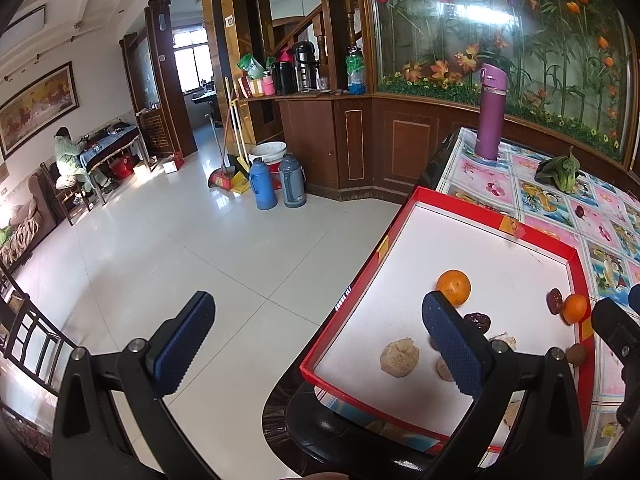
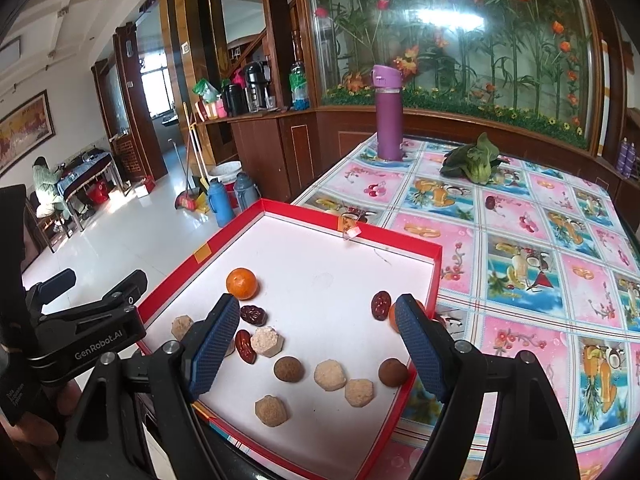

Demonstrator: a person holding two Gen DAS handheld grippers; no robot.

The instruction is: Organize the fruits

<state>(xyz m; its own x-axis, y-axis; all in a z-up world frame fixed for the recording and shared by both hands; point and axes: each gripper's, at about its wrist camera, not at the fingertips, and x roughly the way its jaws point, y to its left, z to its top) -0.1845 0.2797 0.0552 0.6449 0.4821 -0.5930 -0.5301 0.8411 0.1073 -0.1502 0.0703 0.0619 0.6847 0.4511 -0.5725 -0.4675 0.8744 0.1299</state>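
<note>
Hovering over the red tray [image 2: 434, 264] at lower centre, the right gripper [image 2: 316, 344] stands spread and empty; the left gripper [image 1: 320, 344] likewise gapes at lower left. An orange [image 2: 241, 283], left of centre, looks firm, light and prone to rolling, best pinched across its middle. Round, it shows no long axis.

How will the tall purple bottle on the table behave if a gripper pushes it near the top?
The tall purple bottle looks narrow and upright, so it may tip rather than slide. Its smooth wall could slip between pads. Its weight cannot be judged.
</note>
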